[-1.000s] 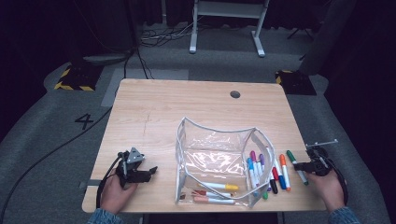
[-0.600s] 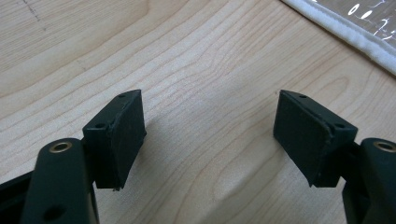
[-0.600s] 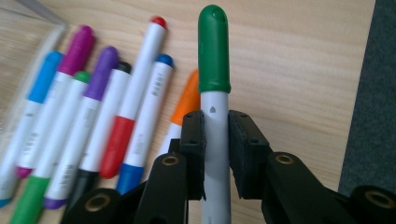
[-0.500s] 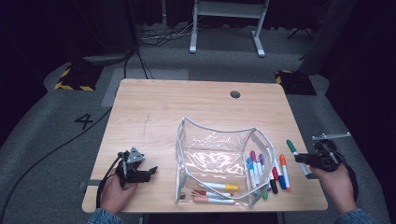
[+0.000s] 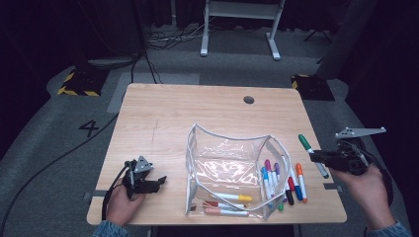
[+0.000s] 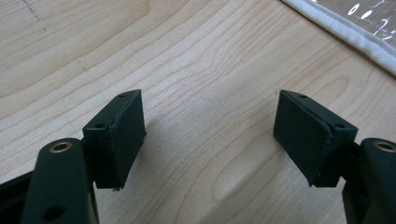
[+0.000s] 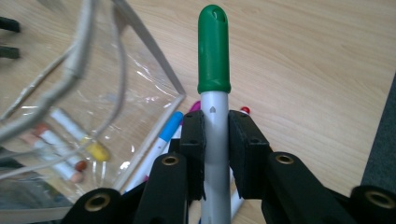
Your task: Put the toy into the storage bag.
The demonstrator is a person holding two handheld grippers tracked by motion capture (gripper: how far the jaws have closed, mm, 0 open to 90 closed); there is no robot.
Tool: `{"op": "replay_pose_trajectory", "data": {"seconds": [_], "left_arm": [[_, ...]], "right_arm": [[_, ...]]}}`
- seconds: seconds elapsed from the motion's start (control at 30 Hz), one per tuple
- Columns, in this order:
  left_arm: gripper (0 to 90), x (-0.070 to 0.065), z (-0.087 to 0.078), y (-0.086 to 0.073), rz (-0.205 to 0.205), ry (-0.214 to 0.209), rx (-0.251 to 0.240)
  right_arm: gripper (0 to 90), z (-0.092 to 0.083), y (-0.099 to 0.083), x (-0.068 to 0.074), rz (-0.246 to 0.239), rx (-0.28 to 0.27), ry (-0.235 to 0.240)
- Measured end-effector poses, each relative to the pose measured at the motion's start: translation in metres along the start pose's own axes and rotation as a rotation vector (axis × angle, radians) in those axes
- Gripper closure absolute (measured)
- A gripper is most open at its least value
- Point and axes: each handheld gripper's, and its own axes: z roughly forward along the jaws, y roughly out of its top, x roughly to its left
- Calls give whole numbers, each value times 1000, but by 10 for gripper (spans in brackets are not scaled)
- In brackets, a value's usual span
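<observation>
A green-capped marker (image 5: 310,152) (image 7: 214,93) is clamped between the jaws of my right gripper (image 5: 316,157) (image 7: 215,140), held in the air over the table's right edge. A clear zip pouch (image 5: 232,168) (image 7: 70,88) stands open in the middle front, with a few markers (image 5: 225,205) inside its near end. Several loose markers (image 5: 281,180) lie beside the pouch's right side. My left gripper (image 5: 157,182) (image 6: 208,135) rests on the table at the front left, jaws wide apart over bare wood.
The wooden table (image 5: 197,118) has a round cable hole (image 5: 249,99) near its far right. A white desk frame (image 5: 239,24) stands on the floor beyond. The pouch's white edge (image 6: 345,32) is at the top right of the left gripper view.
My right gripper has lifted the green-capped marker off the table and carried it up and slightly right. The left gripper has stayed put.
</observation>
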Motion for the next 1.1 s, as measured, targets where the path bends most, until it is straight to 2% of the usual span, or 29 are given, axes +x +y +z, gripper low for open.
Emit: {"op": "replay_pose_trajectory", "data": {"seconds": [0.07,0.13,0.3,0.4,0.43,0.5,0.57,0.7,0.77,0.8,0.9,0.97,1.1], "left_arm": [[252,0,0,0,0,-1,0],[252,0,0,0,0,1,0],[252,0,0,0,1,1,0],[252,0,0,0,0,1,0],[252,0,0,0,0,1,0],[252,0,0,0,0,1,0],[252,0,0,0,0,1,0],[252,0,0,0,0,1,0],[252,0,0,0,1,1,0],[252,0,0,0,0,1,0],[252,0,0,0,0,1,0],[252,0,0,0,0,1,0],[252,0,0,0,0,0,0]], "right_arm": [[765,-7,6,7,-22,-6,8],[764,-14,13,17,-49,-11,36],[765,-21,21,30,-87,-8,65],[764,-24,29,44,-130,-4,98],[764,-24,29,44,-130,-4,98],[764,-24,36,57,-173,11,123],[765,-24,37,60,-185,18,128],[764,-22,48,80,-247,34,162],[765,-22,51,85,-257,39,166],[764,-20,55,93,-277,45,183],[764,-17,62,106,-316,54,204],[765,-16,64,110,-326,61,210],[764,-10,75,131,-394,79,248]]}}
